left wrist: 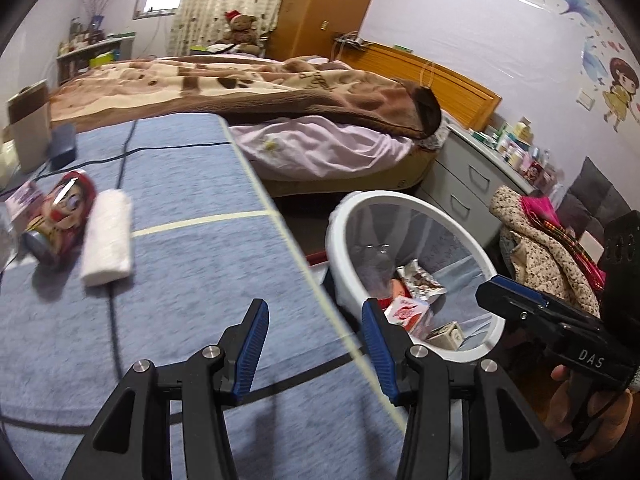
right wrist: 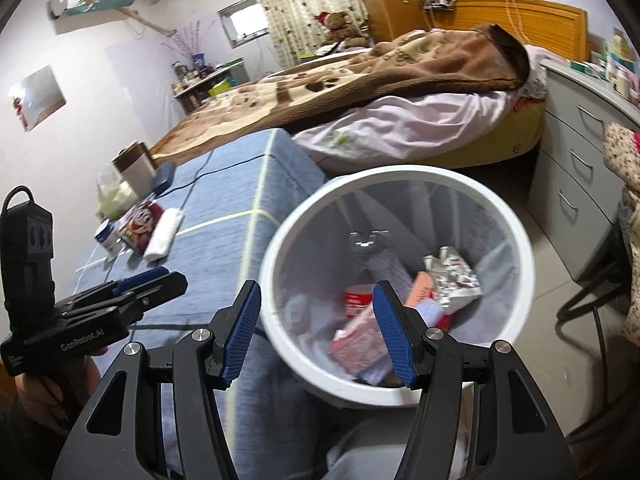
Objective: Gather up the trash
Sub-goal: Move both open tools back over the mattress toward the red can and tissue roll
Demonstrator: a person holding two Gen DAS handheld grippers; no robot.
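Fingers on both sides stand apart, nothing between them: left gripper (left wrist: 314, 346) over the bench (left wrist: 192, 184) edge, right gripper (right wrist: 316, 330) above the white bin (right wrist: 276, 328). I'd take the rolled tissue (left wrist: 107, 238) next: light, soft, crushable, so pinch across its middle. Printed packet (left wrist: 60, 220) beside it looks slick and crinkly.

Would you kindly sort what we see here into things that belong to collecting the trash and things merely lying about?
Belongs to the job:
- white bin, wrappers and boxes already inside
- cartoon-face packet on the blue table
- white roll beside it
- left gripper, open and empty
- right gripper, open and empty

Lying about:
- bed blanket
- teddy bear
- grey drawers
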